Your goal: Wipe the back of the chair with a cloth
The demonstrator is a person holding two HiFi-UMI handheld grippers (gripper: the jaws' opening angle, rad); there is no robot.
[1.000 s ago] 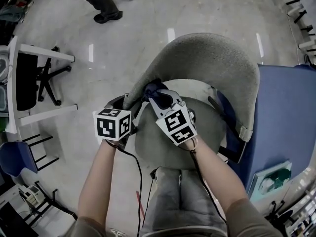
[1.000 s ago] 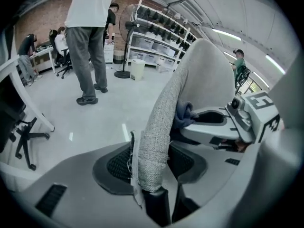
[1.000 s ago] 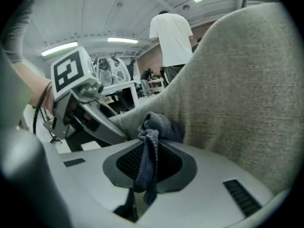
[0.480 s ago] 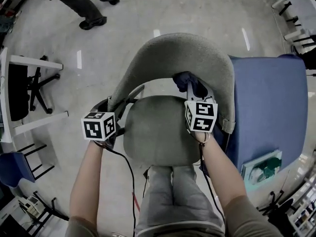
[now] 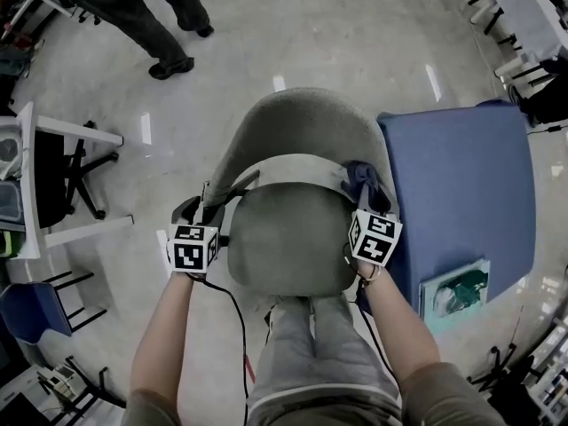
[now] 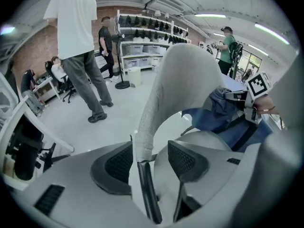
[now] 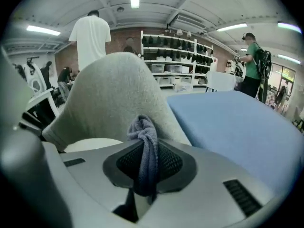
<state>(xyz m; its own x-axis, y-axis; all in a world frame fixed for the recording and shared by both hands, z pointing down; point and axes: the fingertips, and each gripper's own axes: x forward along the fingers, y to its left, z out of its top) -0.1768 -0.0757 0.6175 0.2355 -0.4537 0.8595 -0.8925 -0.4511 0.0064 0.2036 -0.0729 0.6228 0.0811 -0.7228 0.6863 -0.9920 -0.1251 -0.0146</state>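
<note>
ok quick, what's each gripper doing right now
left gripper: open, jaws just been opening, end of the grey fabric chair back between them
right gripper: shut on the crumpled dark blue cloth

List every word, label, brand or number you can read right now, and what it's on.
No text is readable in any view.
On the left gripper and right gripper: only black-and-white square markers, no letters or digits.
On the teal box: any print is too small to read.
On the shelf bins: labels, if any, are too blurred to read.
</note>
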